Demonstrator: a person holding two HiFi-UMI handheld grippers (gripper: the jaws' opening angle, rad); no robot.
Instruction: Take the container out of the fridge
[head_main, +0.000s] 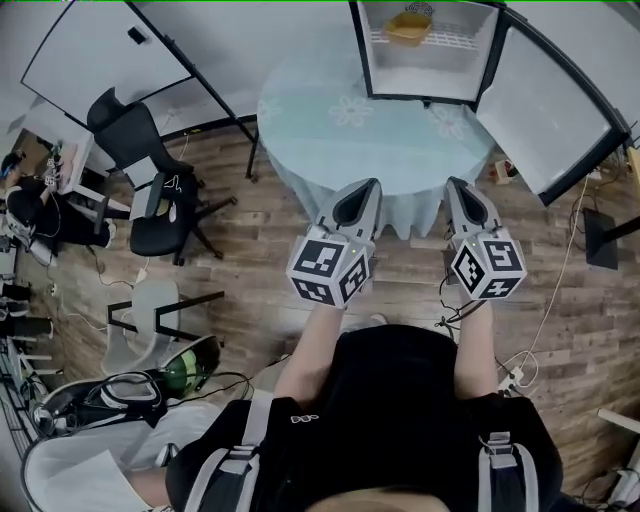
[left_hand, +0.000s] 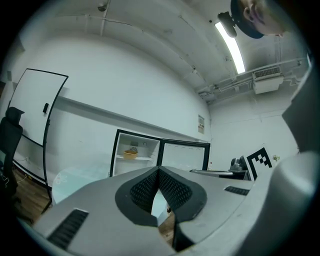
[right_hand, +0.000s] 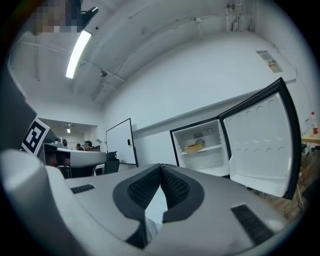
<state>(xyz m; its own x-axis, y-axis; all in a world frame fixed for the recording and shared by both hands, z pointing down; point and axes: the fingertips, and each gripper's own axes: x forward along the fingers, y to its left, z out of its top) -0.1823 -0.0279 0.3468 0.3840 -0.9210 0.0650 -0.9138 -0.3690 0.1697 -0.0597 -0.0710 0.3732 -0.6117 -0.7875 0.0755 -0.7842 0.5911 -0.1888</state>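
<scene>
We find the yellow container on the upper shelf of the open fridge, which stands on a round table under a pale cloth. The left gripper and right gripper hover short of the table's near edge, jaws together, nothing held. The floor is wood plank. A whiteboard and a black chair stand to the left.

Left gripper: jaws together, nothing between them.
Fridge: beyond the jaws, door open.
Container: yellow, on the fridge's upper shelf.
</scene>
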